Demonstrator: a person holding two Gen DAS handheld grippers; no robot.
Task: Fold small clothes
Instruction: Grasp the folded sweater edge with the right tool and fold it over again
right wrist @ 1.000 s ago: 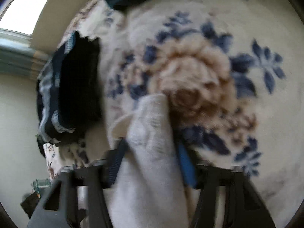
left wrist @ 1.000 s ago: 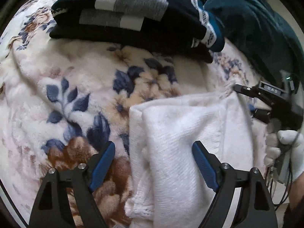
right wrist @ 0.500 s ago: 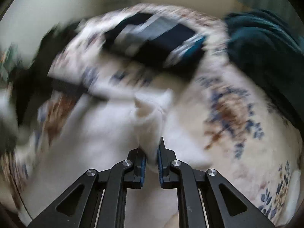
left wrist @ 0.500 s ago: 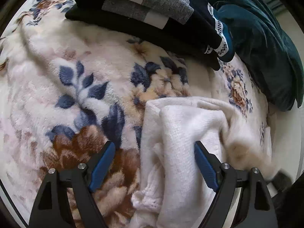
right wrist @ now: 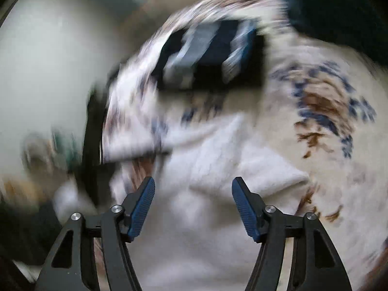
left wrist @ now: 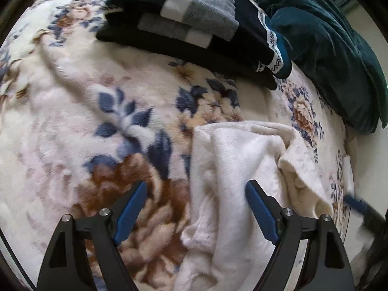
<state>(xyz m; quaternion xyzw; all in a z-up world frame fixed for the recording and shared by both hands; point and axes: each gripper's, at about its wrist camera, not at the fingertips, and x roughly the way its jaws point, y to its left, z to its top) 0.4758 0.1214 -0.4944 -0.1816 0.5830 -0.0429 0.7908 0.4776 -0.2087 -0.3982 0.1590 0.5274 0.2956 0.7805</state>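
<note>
A white fuzzy garment (left wrist: pixel 242 169) lies loosely folded on a floral blanket (left wrist: pixel 84 111). My left gripper (left wrist: pixel 196 194) hovers open above the garment's left edge, one blue pad over the blanket and the other over the white cloth. The right wrist view is blurred by motion. In it my right gripper (right wrist: pixel 193 191) stands open over the same white garment (right wrist: pixel 218 169), with nothing between its fingers. A blurred blue fingertip of the right gripper (left wrist: pixel 356 203) shows at the right edge of the left wrist view.
A folded stack of dark navy clothes with grey and white stripes (left wrist: pixel 198 24) lies at the far side of the blanket, also seen blurred as the dark stack (right wrist: pixel 213 55). A dark teal cushion or blanket (left wrist: pixel 334 48) sits at the back right. A pale wall (right wrist: pixel 48 60) is on the left.
My right gripper held a flap of the white garment, carried it over the rest, and has now let go and opened. The left gripper stayed open and drifted slightly.
</note>
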